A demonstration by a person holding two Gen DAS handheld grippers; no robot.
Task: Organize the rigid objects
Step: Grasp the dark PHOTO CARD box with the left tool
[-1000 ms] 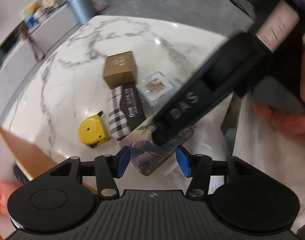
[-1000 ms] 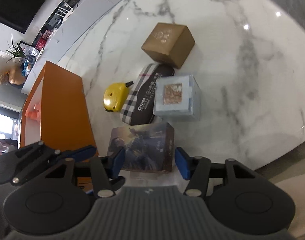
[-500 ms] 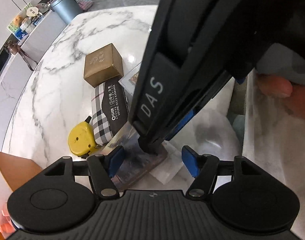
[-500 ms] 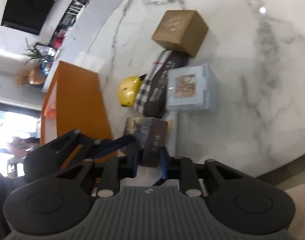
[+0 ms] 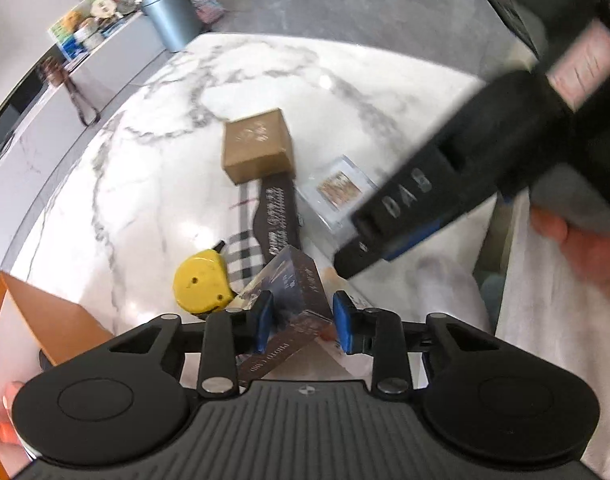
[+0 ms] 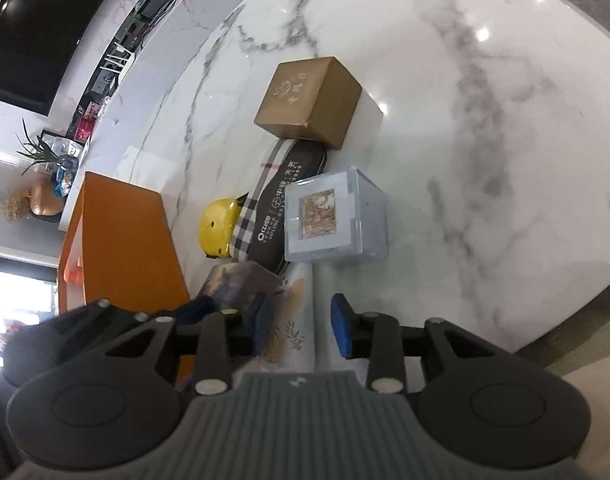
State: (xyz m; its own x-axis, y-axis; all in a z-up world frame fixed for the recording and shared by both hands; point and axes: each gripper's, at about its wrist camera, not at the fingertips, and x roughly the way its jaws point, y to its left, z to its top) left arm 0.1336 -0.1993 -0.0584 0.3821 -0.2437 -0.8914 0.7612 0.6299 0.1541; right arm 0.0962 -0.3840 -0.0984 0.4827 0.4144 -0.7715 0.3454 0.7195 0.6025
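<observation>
The left gripper (image 5: pixel 301 322) is closing its jaws on one tilted card box (image 5: pixel 293 280), pads pressing its sides. The right gripper (image 6: pixel 301 326) is opening, its jaws apart, gripping nothing. Beyond the jaws, one tape measure (image 5: pixel 201 286), one checked case (image 6: pixel 273 208), one clear box (image 6: pixel 333 216) and one brown box (image 6: pixel 309 102) are sitting together on the table (image 6: pixel 485 160).

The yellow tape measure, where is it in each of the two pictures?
Left wrist view: the yellow tape measure sits low and left of middle, just above the left gripper.
Right wrist view: it sits left of middle, between the orange box and the plaid case.
Shared landmark: the plaid case touches the tape measure's right side in both views.
</observation>
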